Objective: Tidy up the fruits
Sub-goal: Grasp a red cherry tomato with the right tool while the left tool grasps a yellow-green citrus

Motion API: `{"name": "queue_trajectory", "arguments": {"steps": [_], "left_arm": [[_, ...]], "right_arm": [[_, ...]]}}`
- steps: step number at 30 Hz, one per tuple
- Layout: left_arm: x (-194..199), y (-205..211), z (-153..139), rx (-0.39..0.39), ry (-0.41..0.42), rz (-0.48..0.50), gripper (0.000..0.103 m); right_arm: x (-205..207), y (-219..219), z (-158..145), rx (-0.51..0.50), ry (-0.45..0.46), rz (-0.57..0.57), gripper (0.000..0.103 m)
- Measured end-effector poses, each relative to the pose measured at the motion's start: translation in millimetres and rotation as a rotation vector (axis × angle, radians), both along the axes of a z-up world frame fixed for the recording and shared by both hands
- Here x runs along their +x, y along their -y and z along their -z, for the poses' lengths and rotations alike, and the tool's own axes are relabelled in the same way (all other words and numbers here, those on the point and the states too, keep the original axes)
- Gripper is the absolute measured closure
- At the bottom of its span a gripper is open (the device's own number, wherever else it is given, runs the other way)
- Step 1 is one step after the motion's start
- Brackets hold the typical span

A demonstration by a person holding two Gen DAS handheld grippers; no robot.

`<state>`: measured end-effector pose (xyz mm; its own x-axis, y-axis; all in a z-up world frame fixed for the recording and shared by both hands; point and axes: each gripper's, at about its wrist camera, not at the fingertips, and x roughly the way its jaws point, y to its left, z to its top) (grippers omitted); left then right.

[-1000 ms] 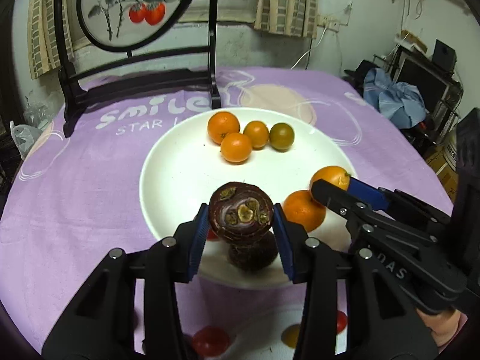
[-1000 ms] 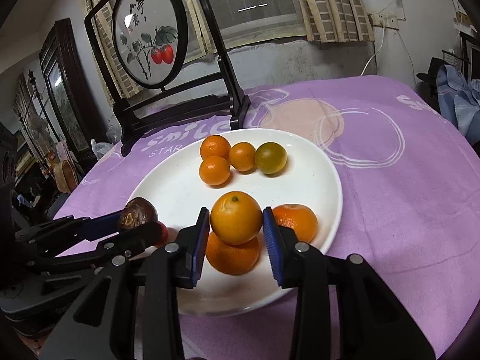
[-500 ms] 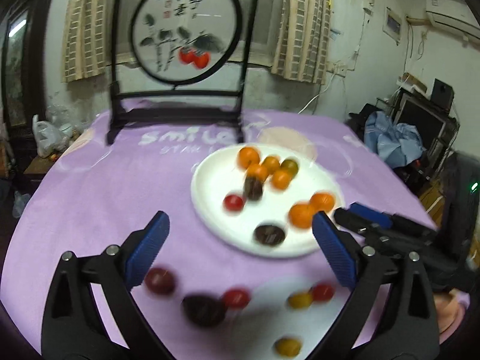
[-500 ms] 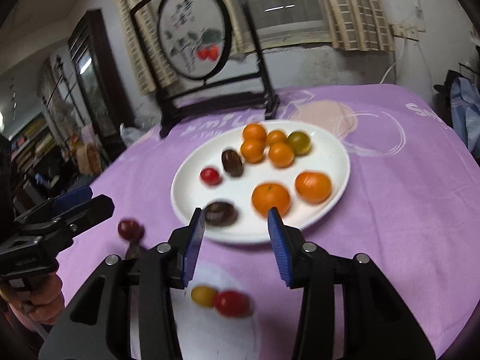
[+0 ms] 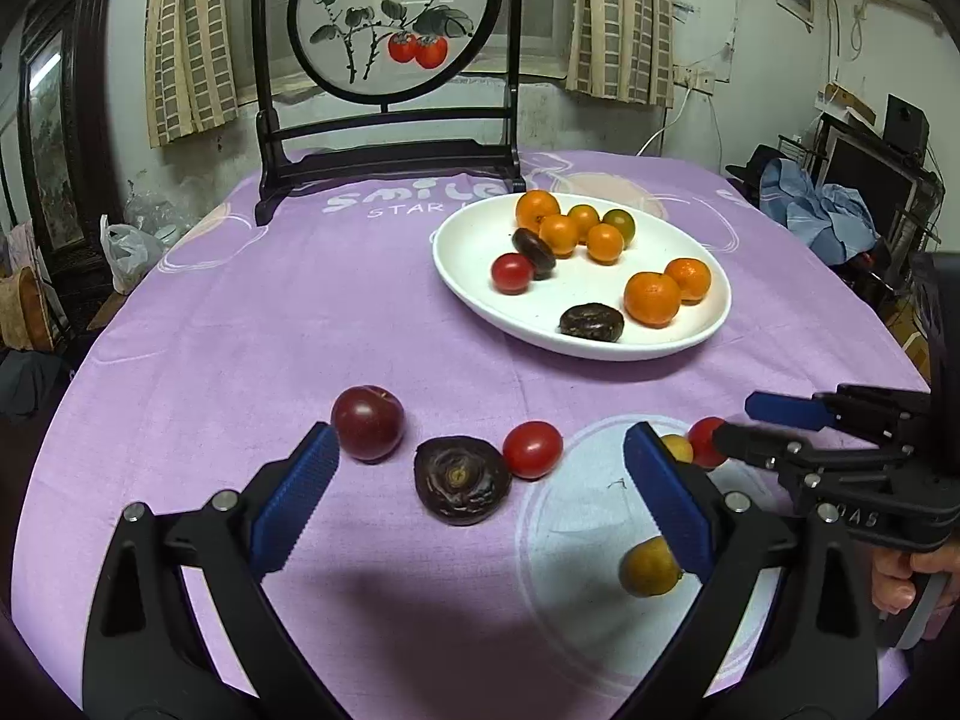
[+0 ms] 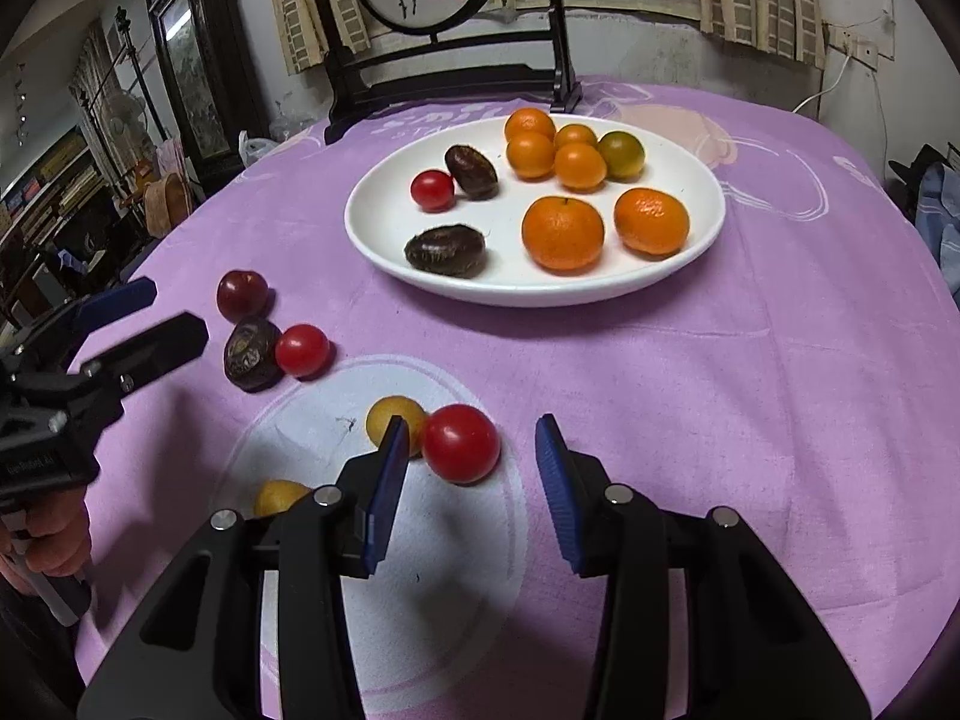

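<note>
A purple cloth [image 5: 300, 300] covers your bench, and a dark wooden stand with a round painted screen [image 5: 393, 18] sits at its far edge, in front of curtained windows.

Toward the far right part of the bench lies the white plate [image 6: 384, 222]. It holds a cluster of small oranges [image 6: 564, 153] at its far side, two larger oranges [image 6: 563, 233] nearer you, one red tomato [image 6: 432, 189] and two dark brown fruits [image 6: 445, 249].

Other fruit lies loose on the cloth near the near edge. A dark red plum [image 5: 367, 430], a dark brown fruit with a ringed face [image 5: 462, 479] and a cherry tomato [image 5: 532, 449] sit in a row, the last two touching. On a pale circle printed on the cloth [image 6: 312, 420], a red tomato [image 6: 460, 443] touches a yellow fruit [image 6: 393, 414], and another yellow fruit [image 5: 649, 567] lies closer to the near edge.

Your left gripper [image 5: 480, 483] hovers with its jaws spread wide and empty, the ringed brown fruit and the cherry tomato lying between and just beyond the blue pads. Your right gripper [image 6: 474, 480] also has its jaws spread, empty, with the red tomato just ahead of the gap and near its left pad.
</note>
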<state>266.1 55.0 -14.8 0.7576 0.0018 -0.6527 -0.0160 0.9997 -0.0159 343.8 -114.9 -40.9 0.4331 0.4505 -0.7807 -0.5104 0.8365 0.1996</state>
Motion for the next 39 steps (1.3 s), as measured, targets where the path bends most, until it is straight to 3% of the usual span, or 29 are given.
{"name": "queue_trajectory", "arguments": {"steps": [7, 17, 26, 29, 32, 35, 39], "left_arm": [[1, -6, 0, -0.035, -0.018, -0.018, 0.005], [-1, -1, -1, -0.014, -0.013, 0.002, 0.005], [-4, -2, 0, -0.007, -0.012, 0.0, 0.005], [-5, -2, 1, -0.014, -0.025, 0.017, 0.005], [-8, 5, 3, -0.011, -0.036, 0.094, 0.006], [-17, 25, 7, -0.021, -0.064, 0.26, 0.008], [-28, 54, 19, 0.062, -0.088, 0.368, 0.024]], "right_arm": [[-1, 0, 2, -0.015, 0.008, 0.001, 0.059], [1, -2, 7, -0.014, 0.03, -0.006, 0.065], [5, 5, 6, 0.071, -0.034, 0.003, 0.074], [7, 16, -6, 0.115, 0.001, 0.045, 0.074], [11, 22, -8, 0.118, 0.006, 0.076, 0.074], [13, 22, -4, 0.117, -0.02, 0.084, 0.074], [13, 23, -4, 0.11, -0.012, 0.101, 0.074]]}}
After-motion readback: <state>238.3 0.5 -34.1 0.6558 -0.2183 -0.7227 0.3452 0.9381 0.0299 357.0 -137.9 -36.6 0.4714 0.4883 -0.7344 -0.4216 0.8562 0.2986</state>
